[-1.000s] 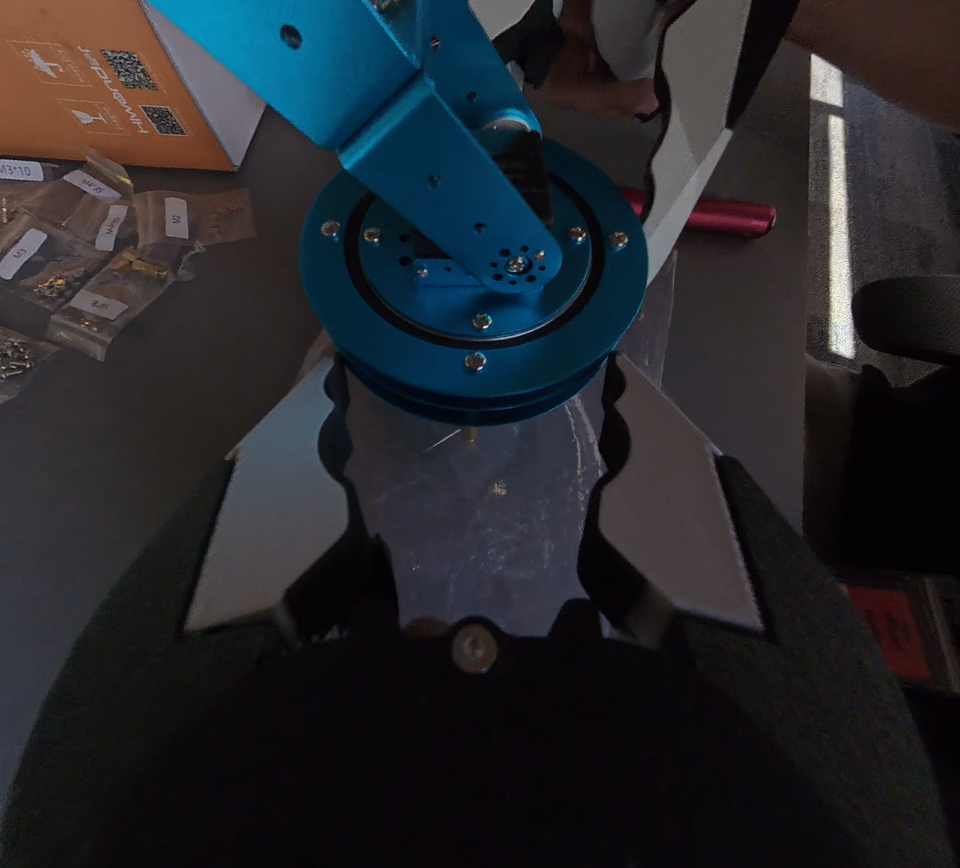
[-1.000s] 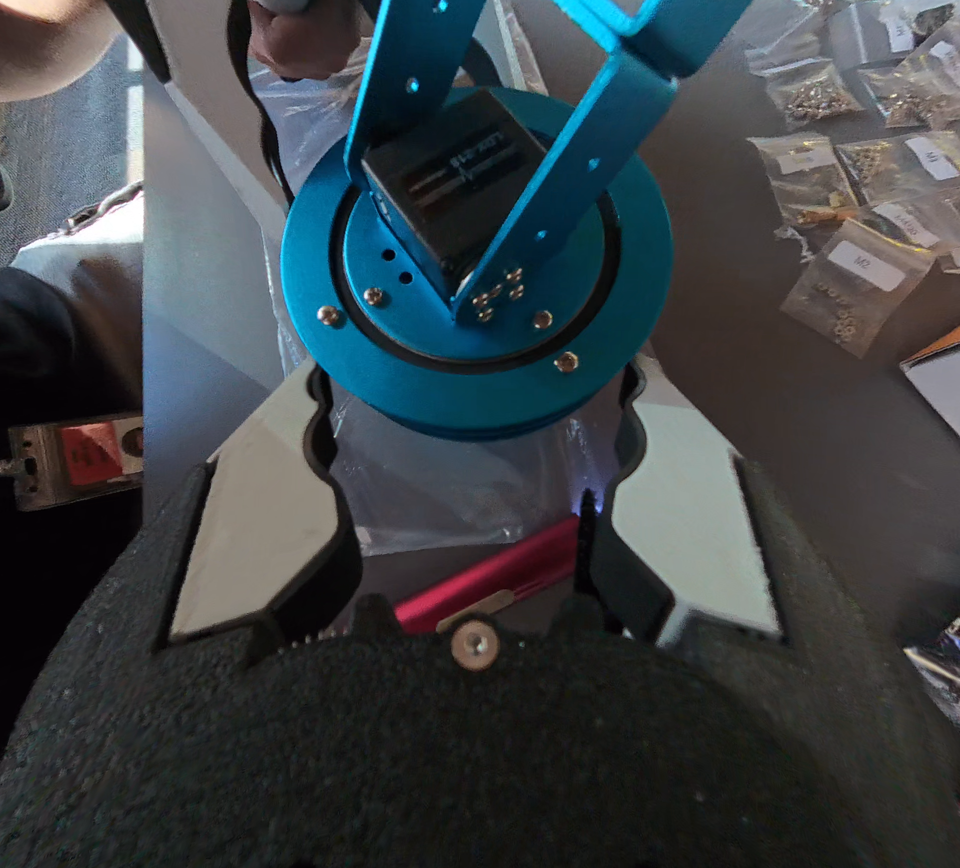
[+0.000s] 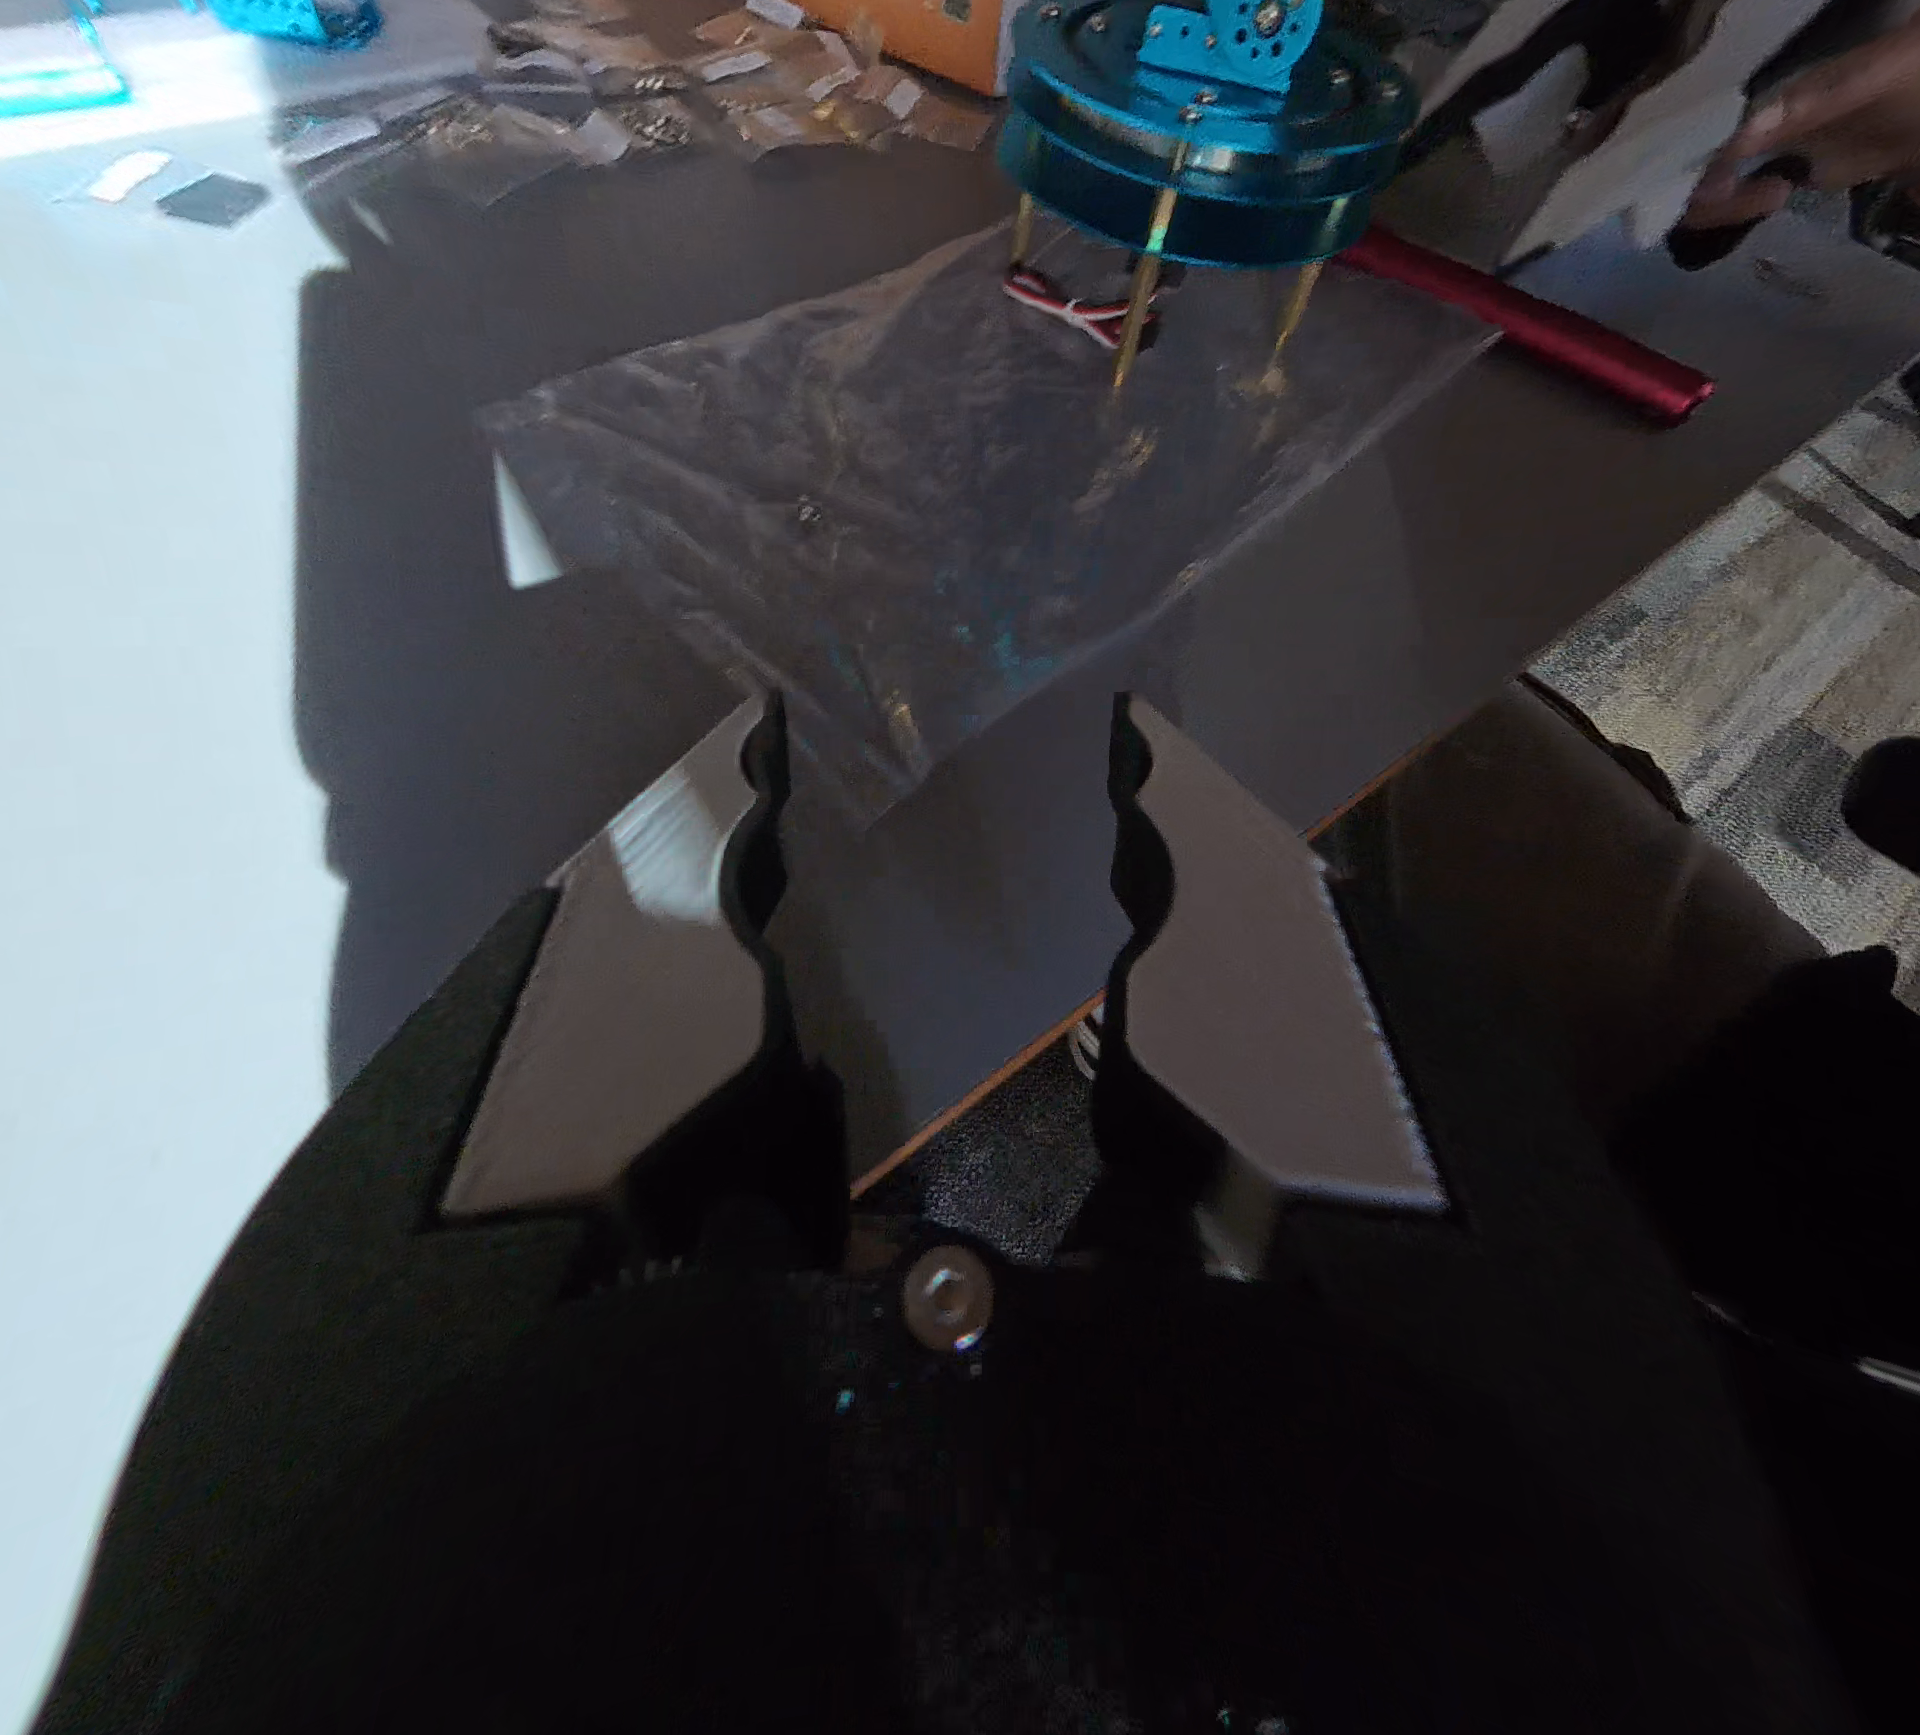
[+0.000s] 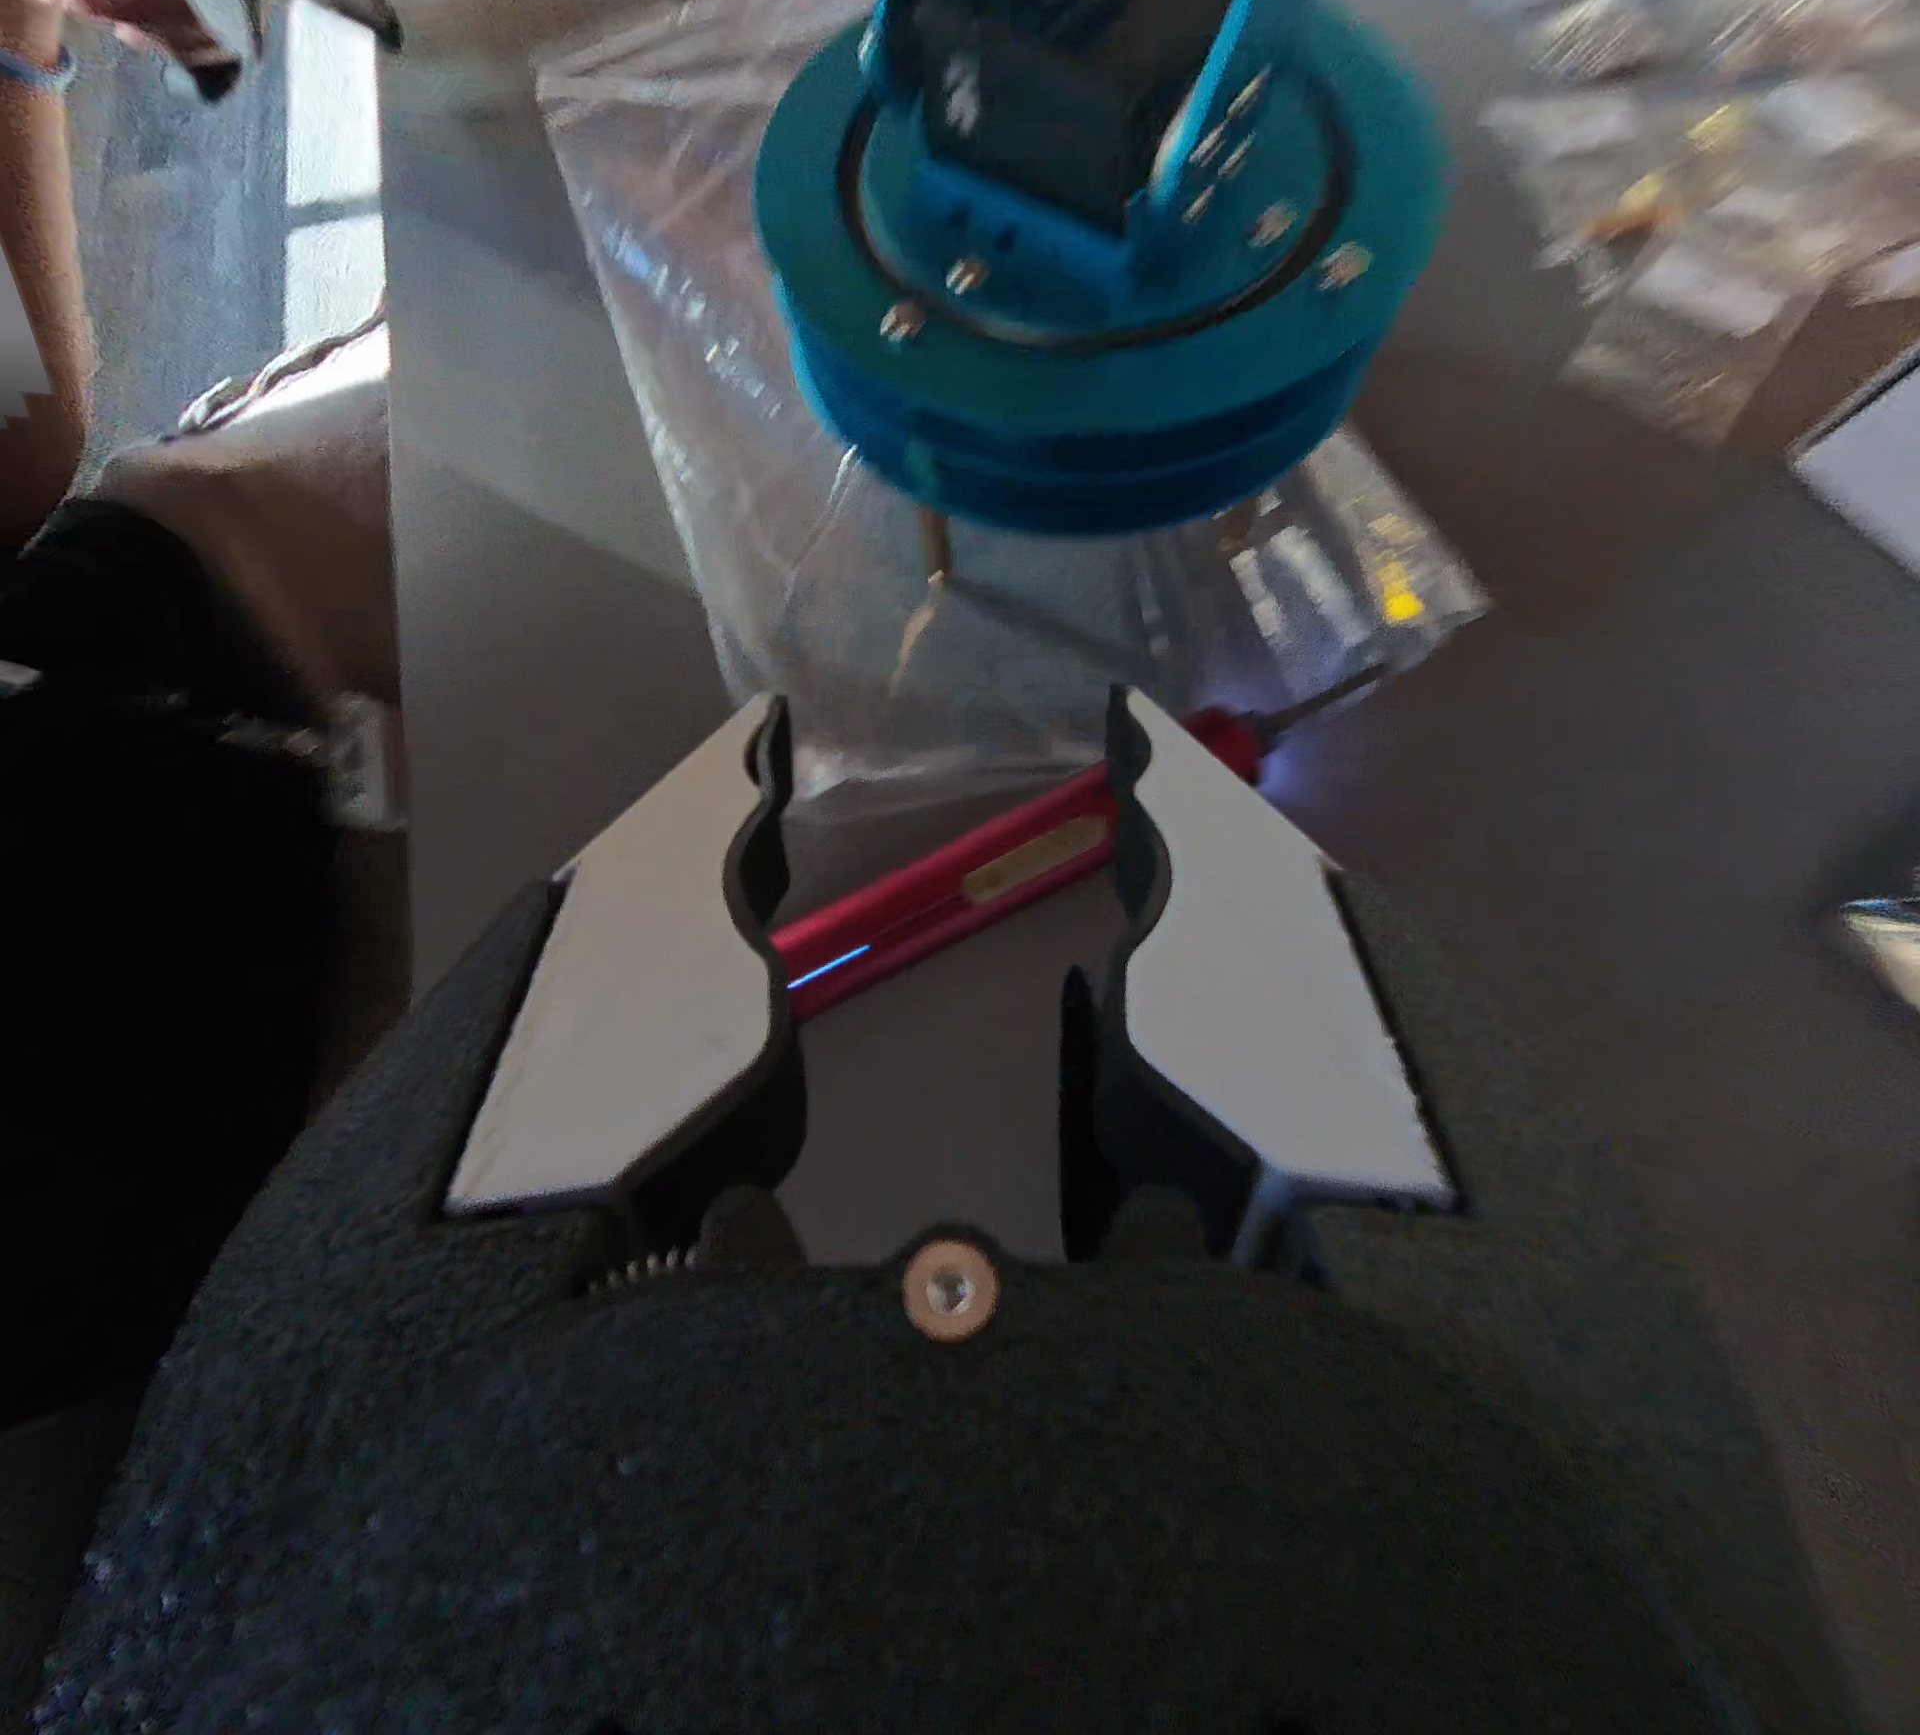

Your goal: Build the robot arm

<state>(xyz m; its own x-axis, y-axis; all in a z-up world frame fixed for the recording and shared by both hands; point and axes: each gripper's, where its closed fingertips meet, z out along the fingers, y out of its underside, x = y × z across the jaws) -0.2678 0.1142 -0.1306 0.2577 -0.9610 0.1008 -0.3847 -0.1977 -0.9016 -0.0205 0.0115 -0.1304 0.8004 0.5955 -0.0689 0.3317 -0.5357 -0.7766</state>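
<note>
Blue round base (image 3: 1205, 127) stood on brass legs atop clear plastic bag (image 3: 883, 490) on grey table (image 3: 416, 542). Left gripper (image 3: 945, 719) hung empty, jaws wide, near table edge, well apart from base. Right gripper (image 4: 945, 719), also empty and wide, hovered over red screwdriver (image 4: 935, 896), base just beyond.

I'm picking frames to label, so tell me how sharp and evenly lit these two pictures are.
Left wrist view: mostly sharp on the blue round base and clear plastic bag, but sunlight blows out the table on the left side. Right wrist view: heavy motion blur on the blue base and small parts bags; the red screwdriver near the right tool reads clearer.
</note>
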